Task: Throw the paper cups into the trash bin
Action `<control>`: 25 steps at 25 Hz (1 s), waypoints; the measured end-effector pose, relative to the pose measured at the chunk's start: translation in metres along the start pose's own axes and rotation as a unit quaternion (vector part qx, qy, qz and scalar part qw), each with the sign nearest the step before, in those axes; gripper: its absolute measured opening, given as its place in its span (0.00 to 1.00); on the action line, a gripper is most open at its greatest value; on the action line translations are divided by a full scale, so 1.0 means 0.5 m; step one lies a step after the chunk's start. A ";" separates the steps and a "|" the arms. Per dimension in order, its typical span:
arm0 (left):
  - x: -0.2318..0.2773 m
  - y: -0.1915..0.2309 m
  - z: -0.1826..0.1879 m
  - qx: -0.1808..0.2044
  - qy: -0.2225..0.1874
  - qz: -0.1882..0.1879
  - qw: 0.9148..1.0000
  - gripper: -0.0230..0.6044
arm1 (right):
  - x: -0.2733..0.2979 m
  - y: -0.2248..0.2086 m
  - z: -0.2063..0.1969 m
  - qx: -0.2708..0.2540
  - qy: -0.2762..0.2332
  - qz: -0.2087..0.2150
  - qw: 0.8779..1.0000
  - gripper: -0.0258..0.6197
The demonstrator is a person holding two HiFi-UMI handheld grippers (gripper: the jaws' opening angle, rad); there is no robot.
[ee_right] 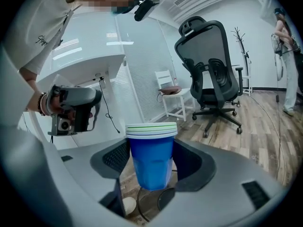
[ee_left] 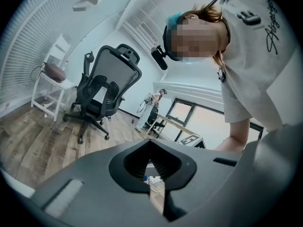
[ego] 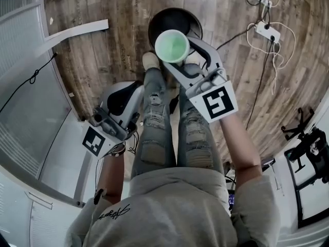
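A stack of blue paper cups with white and green rims sits upright between the jaws of my right gripper, which is shut on it. From the head view I look into the green inside of the top cup. My right gripper holds the stack directly above the round black trash bin on the wooden floor. The bin shows dark beneath the cups. My left gripper hangs beside the person's left leg. Its jaws are closed together with nothing between them.
The person's legs and shoes stand just in front of the bin. A power strip with cables lies on the floor at right. A white desk is at left. A black office chair and a white stool stand farther off.
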State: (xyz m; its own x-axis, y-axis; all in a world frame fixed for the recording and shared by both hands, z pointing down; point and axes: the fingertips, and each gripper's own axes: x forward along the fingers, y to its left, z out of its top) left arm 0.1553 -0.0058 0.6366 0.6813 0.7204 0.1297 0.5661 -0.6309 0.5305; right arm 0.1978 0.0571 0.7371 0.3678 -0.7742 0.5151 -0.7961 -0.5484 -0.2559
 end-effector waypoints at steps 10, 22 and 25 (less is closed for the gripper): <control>0.013 0.027 -0.046 -0.015 0.011 -0.002 1.000 0.04 | 0.069 -0.027 -0.105 0.005 0.020 -0.003 1.000 0.48; 0.017 0.045 -0.080 -0.025 0.020 0.005 0.999 0.04 | 0.149 -0.065 -0.255 -0.001 0.072 0.001 0.997 0.48; 0.021 0.050 -0.087 -0.030 0.023 0.006 0.999 0.04 | 0.167 -0.079 -0.290 0.003 0.086 -0.003 0.996 0.48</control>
State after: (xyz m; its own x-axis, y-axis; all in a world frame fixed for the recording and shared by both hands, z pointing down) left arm 0.1566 -0.0015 0.6877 0.6645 0.7267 0.1741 0.5287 -0.6219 0.5776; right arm 0.1901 0.0600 0.9085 0.2841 -0.7061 0.6486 -0.7912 -0.5548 -0.2573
